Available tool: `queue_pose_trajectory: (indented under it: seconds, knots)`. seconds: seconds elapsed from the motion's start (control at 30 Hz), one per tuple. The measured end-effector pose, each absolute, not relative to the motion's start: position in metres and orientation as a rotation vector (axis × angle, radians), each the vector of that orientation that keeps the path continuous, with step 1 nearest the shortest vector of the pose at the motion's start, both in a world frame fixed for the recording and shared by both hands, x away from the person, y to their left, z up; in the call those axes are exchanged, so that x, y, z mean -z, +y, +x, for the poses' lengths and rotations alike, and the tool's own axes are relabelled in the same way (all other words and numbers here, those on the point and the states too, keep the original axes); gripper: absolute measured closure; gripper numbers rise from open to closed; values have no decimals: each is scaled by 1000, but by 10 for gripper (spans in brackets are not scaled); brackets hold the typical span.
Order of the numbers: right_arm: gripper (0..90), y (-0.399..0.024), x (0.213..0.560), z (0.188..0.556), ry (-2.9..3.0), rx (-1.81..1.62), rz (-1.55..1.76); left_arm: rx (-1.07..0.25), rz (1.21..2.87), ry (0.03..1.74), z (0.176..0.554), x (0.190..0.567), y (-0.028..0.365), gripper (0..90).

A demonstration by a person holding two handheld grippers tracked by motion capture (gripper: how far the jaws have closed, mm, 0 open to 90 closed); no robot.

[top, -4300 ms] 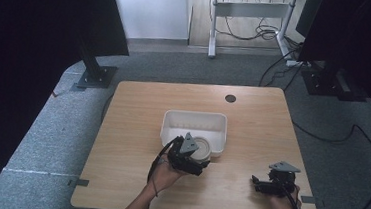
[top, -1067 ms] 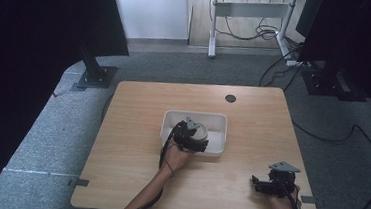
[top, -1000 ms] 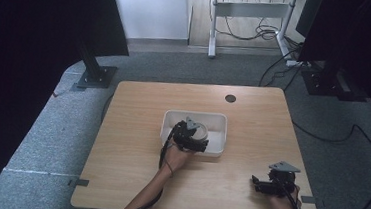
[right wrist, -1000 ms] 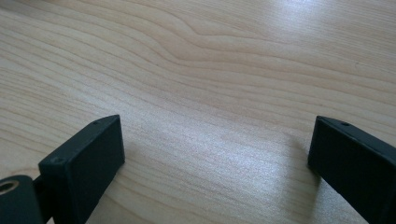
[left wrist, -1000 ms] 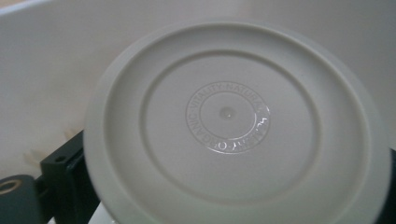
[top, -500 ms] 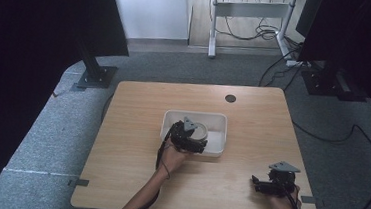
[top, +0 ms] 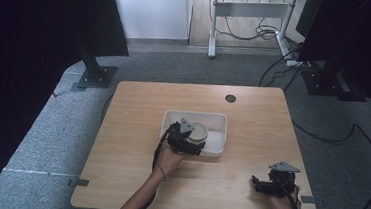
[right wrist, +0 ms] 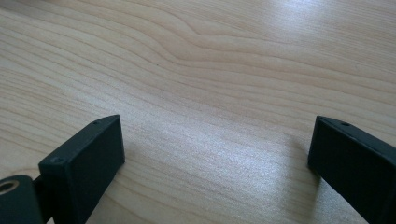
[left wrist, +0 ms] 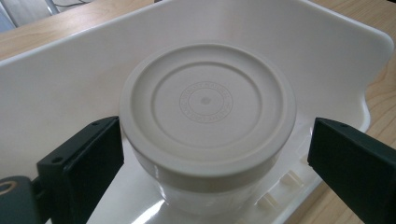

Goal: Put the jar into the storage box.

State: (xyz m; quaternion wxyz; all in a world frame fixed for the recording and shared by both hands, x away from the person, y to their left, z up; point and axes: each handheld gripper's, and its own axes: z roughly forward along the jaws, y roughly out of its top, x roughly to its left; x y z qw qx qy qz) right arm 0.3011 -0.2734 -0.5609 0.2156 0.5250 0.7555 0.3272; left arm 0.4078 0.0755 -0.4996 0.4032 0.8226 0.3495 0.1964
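The jar [left wrist: 208,126] is the one round thing here, and it sits inside the one white tray [top: 217,121] near the middle of the desk [top: 131,130]. There is just one jar and one tray. The jar has a flat cream lid [left wrist: 205,102] with rings pressed into it, and its body under the lid looks clear. It stands upright in the left part of the tray, close to the tray's far wall.

On the left, the person's left hand [top: 169,159] reaches in from the near edge of the desk and holds the left claw [top: 186,139] over the near side of the tray. In the left gripper view, the left claw [left wrist: 208,154] is spread wide, with one black jaw on each side of the jar. The left jaw is just beside the lid, maybe touching it; I cannot tell. The right jaw is apart from the jar, with a gap between them. So this claw is around the jar but is not squeezing it.

On the right, the right claw [top: 273,184] rests near the right near corner of the desk, well apart from the tray. In the right gripper view, the right claw [right wrist: 215,163] is spread wide too, with bare wood between its two jaws.

That makes two claws, one jar, one tray and one desk.
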Motion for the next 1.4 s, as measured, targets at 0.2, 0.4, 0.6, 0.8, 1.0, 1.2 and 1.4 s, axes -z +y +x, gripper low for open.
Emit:
queue_pose_trajectory:
  seconds: [0.2, 0.4, 0.6, 0.8, 1.0, 1.2, 1.4]
  knots:
    - [32, -273, 561, 301, 2095, -907, 1455, -489, 2064, 887, 405, 500, 82, 38]
    - [33, -273, 561, 301, 2095, -907, 1455, -473, 2059, 881, 400, 499, 86, 51]
    - [33, -273, 561, 301, 2094, -907, 1455, -449, 2057, 867, 394, 500, 89, 62]
    - [33, -273, 561, 301, 2094, -907, 1455, -443, 2054, 861, 389, 499, 94, 63]
    - [33, -273, 561, 301, 2094, -907, 1454, -445, 2049, 850, 384, 497, 100, 64]
    - [36, -273, 561, 301, 2095, -908, 1453, -446, 2048, 835, 379, 495, 106, 64]
    - [36, -273, 561, 301, 2094, -907, 1453, -446, 2047, 829, 374, 494, 113, 64]
